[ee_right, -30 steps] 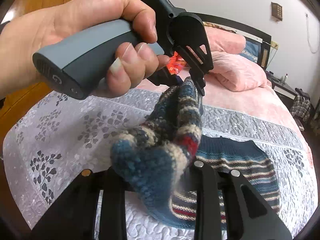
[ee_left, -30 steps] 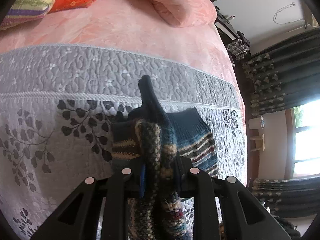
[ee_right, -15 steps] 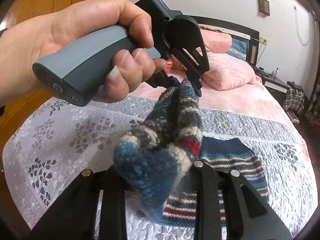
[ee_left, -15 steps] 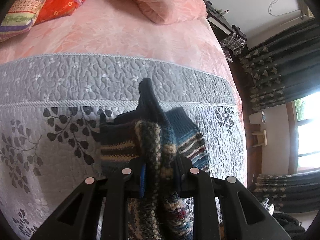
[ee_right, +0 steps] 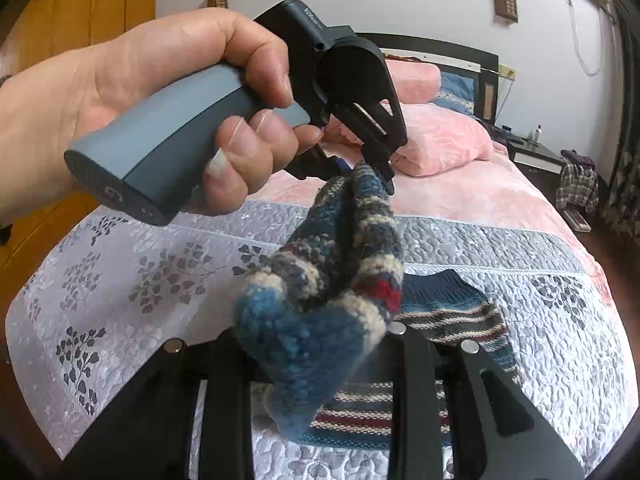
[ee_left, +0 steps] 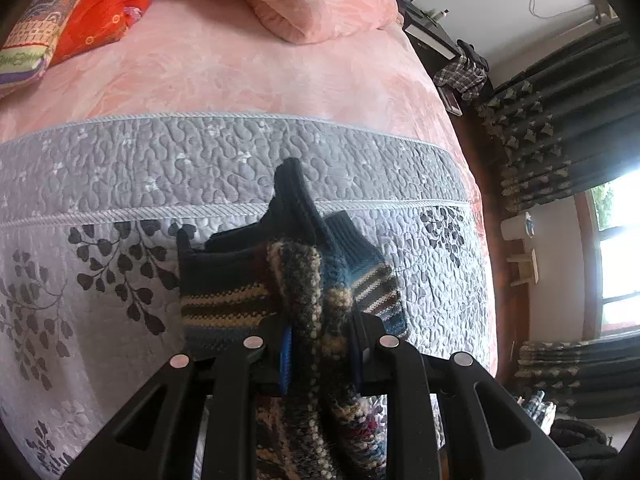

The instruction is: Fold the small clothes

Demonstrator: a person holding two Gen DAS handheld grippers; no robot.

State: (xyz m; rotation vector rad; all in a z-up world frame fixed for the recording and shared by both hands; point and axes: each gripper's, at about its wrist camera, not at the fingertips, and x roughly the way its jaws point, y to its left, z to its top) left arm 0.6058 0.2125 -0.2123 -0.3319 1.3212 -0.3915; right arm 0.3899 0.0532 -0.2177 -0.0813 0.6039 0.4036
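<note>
Left wrist, knit garment [ee_left: 316,292] pinched in left claw [ee_left: 320,356]

The knit garment [ee_right: 320,300] bunches so thickly in the right wrist view that it hides the right gripper [ee_right: 316,364] fingertips and much of its own striped lower part on the quilt [ee_right: 120,280]. In the left wrist view its near end runs off the bottom edge (between the black fingers). Items on the far nightstand [ee_right: 532,148] are too small to identify.
</note>
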